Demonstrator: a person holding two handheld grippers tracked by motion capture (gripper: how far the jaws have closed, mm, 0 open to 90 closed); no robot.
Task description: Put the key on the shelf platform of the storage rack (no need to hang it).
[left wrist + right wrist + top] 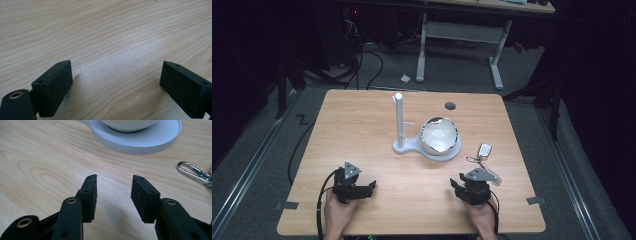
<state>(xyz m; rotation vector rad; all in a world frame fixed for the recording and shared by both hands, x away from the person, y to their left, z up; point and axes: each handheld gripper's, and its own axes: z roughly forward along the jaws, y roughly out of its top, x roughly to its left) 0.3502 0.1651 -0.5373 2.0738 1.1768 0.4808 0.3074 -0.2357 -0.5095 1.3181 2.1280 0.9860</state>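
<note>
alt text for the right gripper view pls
The right gripper hangs over bare wooden table, its two black jaws partly open with nothing between them. Beyond it lies the round white stand base carrying a white bowl, and a metal clip lies at the right edge.

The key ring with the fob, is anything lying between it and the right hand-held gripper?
Nothing visible. Bare wood lies between the right hand-held gripper and the key ring just ahead to its right. Its jaws stand apart with nothing in them, and the white stand sits off to the left.
</note>
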